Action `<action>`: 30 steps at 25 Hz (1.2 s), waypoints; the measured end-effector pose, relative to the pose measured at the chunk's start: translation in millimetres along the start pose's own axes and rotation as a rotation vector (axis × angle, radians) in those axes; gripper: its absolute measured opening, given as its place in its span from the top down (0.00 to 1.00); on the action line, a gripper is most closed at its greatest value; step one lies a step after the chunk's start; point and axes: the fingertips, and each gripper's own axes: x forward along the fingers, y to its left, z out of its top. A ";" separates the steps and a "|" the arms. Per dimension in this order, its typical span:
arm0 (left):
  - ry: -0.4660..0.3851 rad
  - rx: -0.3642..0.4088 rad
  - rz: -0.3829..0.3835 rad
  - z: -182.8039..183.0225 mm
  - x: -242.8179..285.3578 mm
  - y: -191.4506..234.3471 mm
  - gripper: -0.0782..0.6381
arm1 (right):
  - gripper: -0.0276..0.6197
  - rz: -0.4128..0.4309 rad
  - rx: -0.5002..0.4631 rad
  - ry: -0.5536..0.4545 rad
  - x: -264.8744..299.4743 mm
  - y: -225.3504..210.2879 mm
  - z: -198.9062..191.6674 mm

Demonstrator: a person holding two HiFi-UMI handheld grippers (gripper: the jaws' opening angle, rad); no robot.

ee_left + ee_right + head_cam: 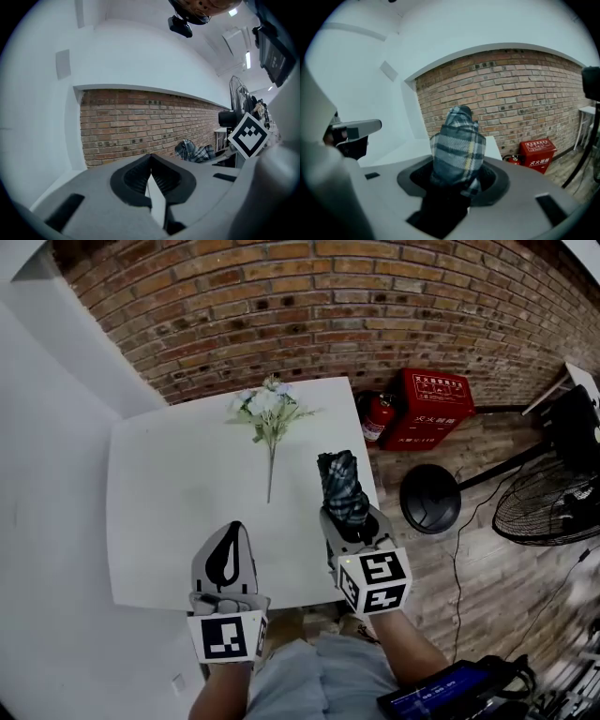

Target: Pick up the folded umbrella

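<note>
The folded umbrella [342, 486], in dark grey-blue plaid, stands out lengthwise from my right gripper [352, 521], lifted off the white table [169, 484] near its right edge. In the right gripper view the jaws are shut on the folded umbrella [457, 145], whose end sticks out past my right gripper [459, 174]. My left gripper [232, 532] hovers over the table's front edge, shut, with nothing between its tips. The left gripper view shows my left gripper [150, 161] with pads meeting, and the umbrella [194, 150] off to the right.
A bunch of pale artificial flowers [270, 413] lies at the table's far side. Right of the table stand a fire extinguisher [378, 416], a red box [433, 404], a round black base [429, 498] and a floor fan [548, 507]. A brick wall runs behind.
</note>
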 end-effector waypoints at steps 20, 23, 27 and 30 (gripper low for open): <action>-0.172 0.047 0.004 81.4 -13.7 -27.4 0.88 | 0.64 -0.005 -0.125 -0.251 -68.6 -1.3 94.2; -0.198 0.062 0.008 95.1 -13.7 -29.3 0.88 | 0.64 -0.007 -0.139 -0.287 -77.0 -2.7 107.3; -0.234 0.076 0.018 111.0 -13.6 -28.6 0.88 | 0.64 -0.010 -0.166 -0.339 -87.5 -2.5 124.7; -0.259 0.085 0.028 121.0 -14.2 -27.1 0.88 | 0.64 -0.015 -0.188 -0.385 -97.2 -2.3 137.8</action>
